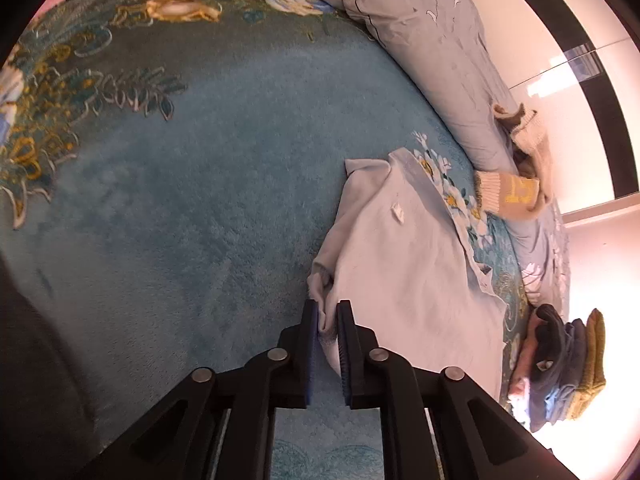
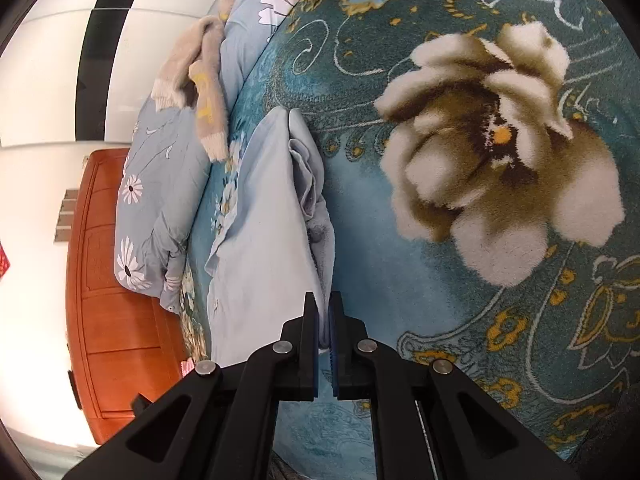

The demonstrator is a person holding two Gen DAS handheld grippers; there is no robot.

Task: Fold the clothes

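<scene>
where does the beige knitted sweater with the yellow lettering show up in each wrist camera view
Left wrist: the beige knitted sweater with yellow lettering lies at the right, on the grey-blue floral quilt, beyond the light blue garment pinched by the left gripper.
Right wrist: the sweater lies upper left, beyond the same garment held by the right gripper.
Shared landmark: the quilt.

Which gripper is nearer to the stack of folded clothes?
Left. The left gripper pinches the light blue garment with the stack of folded clothes close by; the right gripper's view shows no stack.
</scene>
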